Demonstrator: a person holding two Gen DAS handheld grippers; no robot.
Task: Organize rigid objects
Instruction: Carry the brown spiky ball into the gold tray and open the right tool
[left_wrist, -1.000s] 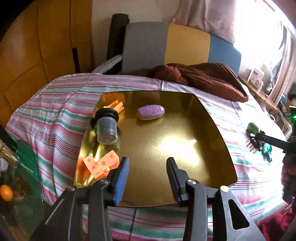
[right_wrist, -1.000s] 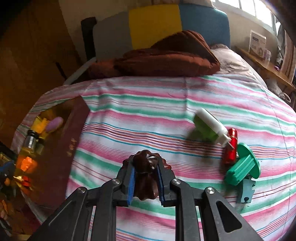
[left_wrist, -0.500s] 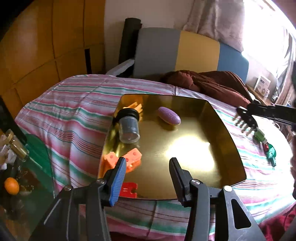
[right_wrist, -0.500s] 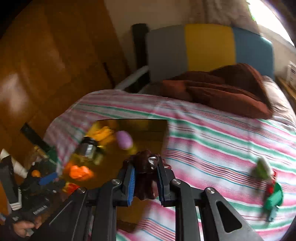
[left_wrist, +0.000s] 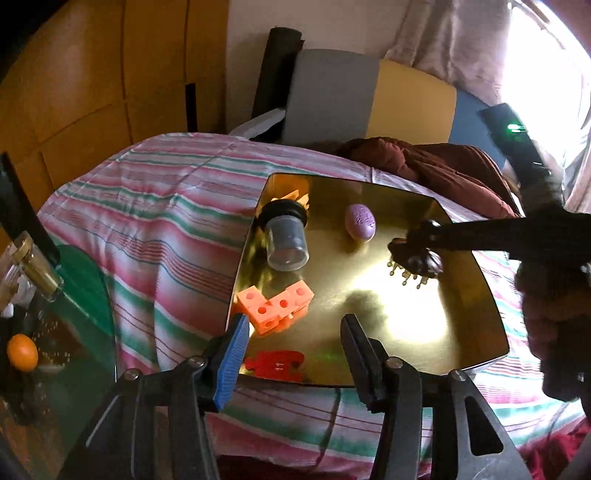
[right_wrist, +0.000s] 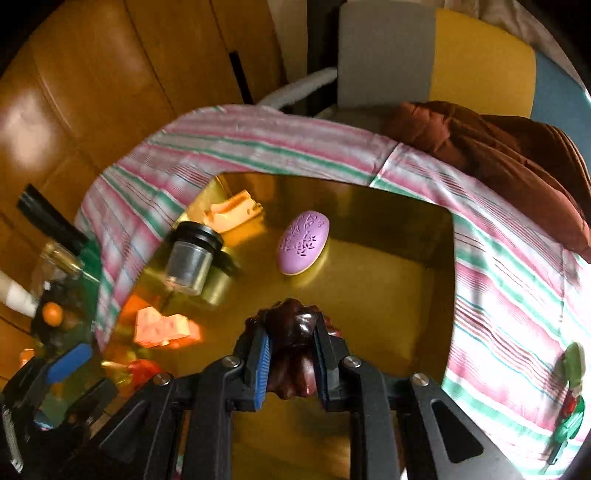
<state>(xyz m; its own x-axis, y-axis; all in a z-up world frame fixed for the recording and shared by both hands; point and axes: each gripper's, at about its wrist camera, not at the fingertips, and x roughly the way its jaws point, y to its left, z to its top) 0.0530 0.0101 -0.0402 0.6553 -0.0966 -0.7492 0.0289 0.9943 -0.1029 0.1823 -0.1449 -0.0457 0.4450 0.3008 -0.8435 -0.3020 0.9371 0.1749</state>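
Now, by label:
Tray: gold tray lies on the striped bed.
Right claw: pinching a dark brown comb, held over the tray's right half.
Left claw: jaws opening, nothing between them, at the tray's near edge.
Left edge: clear jar lying on its side, orange blocks nearer.
Far side: purple oval.
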